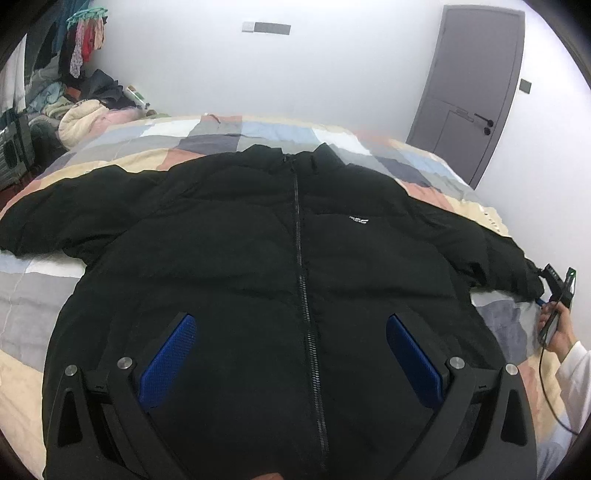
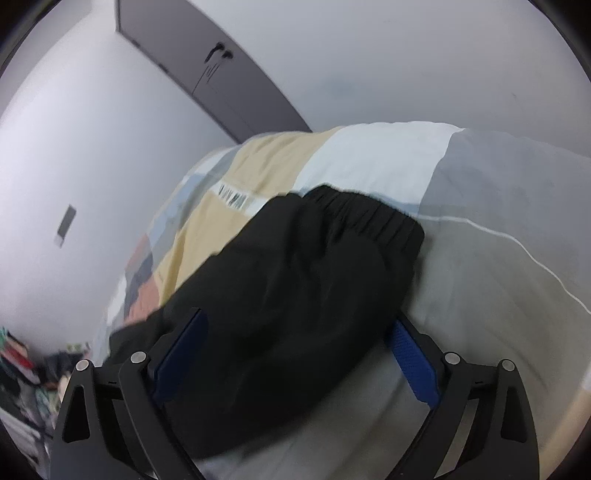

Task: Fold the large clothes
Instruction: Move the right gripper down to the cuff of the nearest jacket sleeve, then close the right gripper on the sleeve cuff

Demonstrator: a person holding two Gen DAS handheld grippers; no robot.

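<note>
Your left gripper (image 1: 291, 354) hangs over the black puffer jacket (image 1: 258, 258), jaws spread wide, nothing gripped. The jacket lies front up, zipped, sleeves out to both sides, on the patchwork quilt (image 1: 207, 136) covering the bed. Your right gripper (image 2: 299, 350) is also spread wide, straddling the right sleeve cuff (image 2: 365, 218); the pads (image 2: 413, 362) flank the sleeve and whether they touch it can't be told, blurry. Far left a heap of clothes (image 1: 70, 107) under a hanging rack (image 1: 86, 16). Grey door (image 1: 476, 88) far right in a white wall (image 1: 295, 70)
</note>
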